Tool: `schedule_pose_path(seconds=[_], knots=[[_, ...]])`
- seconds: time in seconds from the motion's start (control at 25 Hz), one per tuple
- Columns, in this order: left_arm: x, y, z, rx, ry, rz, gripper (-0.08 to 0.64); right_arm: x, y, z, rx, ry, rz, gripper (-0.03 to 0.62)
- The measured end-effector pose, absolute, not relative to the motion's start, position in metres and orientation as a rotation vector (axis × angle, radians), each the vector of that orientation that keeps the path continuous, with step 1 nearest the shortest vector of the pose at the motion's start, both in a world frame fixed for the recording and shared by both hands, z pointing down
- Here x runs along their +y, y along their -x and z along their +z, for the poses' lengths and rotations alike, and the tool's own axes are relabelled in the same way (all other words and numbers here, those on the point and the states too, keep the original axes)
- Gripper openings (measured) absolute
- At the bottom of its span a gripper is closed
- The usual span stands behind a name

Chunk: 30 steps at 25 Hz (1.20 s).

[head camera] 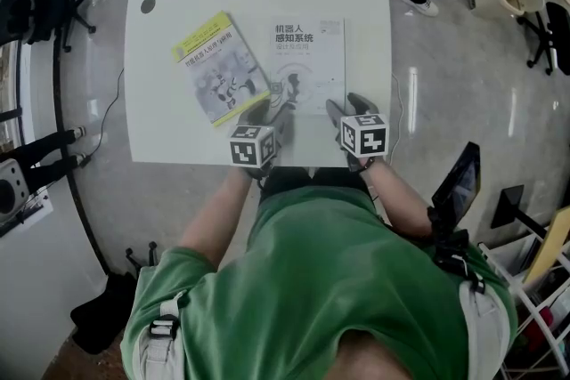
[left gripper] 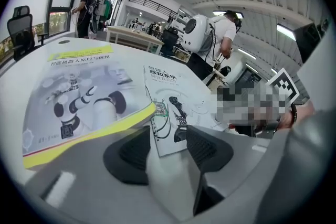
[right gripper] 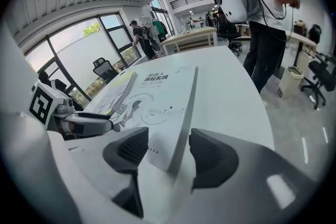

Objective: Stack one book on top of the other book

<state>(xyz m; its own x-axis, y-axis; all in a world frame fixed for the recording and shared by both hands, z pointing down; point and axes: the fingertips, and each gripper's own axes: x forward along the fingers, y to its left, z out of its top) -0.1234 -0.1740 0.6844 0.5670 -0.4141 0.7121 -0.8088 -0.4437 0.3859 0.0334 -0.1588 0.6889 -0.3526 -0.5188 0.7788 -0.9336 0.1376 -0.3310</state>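
Books first: the white book (head camera: pixel 307 58) lies flat and square to the near edge on the right half of the counter (head camera: pixel 365 4). The yellow book (head camera: pixel 218 67) lies flat to its left, slanted so that its near right corner reaches the white book's left edge; whether it touches or laps over I cannot tell. Nothing is stacked yet. The left gripper (head camera: pixel 272 111) hangs at the white book's near left corner and the right gripper (head camera: pixel 347 107) at its near right corner, both pointing downward. Both sets of jaws stand apart and grip nothing. In the left gripper view the white cover's corner shows in the gap; in the right gripper view the book's side edge runs up between the pads with neither pressing on it. The step in hand looks like taking the white book by its near end. To do it well, I judge, each pair of pads must get one above and one below the edge, close evenly and together, lift the book level clear of the yellow corner, and lower it aligned with the slanted book. Both look like paperbacks: flat rectangles with glossy, slick covers and a pale page block, likely to sag or slide if pinched at one corner only. The counter is smooth, hard and white with rounded corners, over a polished grey floor (head camera: pixel 463 84).
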Motion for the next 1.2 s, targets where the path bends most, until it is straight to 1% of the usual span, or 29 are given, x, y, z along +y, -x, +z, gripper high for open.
schedule_pose_path(seconds=[0.08, 0.28, 0.4, 0.64, 0.76, 0.96, 1.2], knots=[[-0.174, 0.124, 0.686, -0.974, -2.065, 0.697, 0.224, -0.159, -0.031, 0.692, -1.939, -1.373, 1.147, 0.245], [-0.177, 0.129, 0.683, -0.983, -2.049, 0.711, 0.184, -0.159, -0.020, 0.688, -1.938, -1.336, 1.147, 0.244], [-0.179, 0.130, 0.681, -0.985, -2.036, 0.709, 0.147, -0.159, -0.020, 0.688, -1.900, -1.331, 1.100, 0.214], [-0.176, 0.128, 0.685, -0.998, -2.025, 0.711, 0.135, -0.156, -0.029, 0.691, -1.880, -1.310, 1.066, 0.147], [-0.177, 0.128, 0.684, -0.987, -2.042, 0.725, 0.127, -0.158, -0.030, 0.691, -1.870, -1.310, 1.050, 0.128], [-0.167, 0.121, 0.679, -0.926, -2.083, 0.756, 0.123, -0.153, -0.038, 0.691, -1.846, -1.303, 1.032, 0.114], [-0.162, 0.119, 0.680, -0.868, -2.100, 0.754, 0.123, -0.144, -0.039, 0.695, -1.852, -1.262, 1.004, 0.114]])
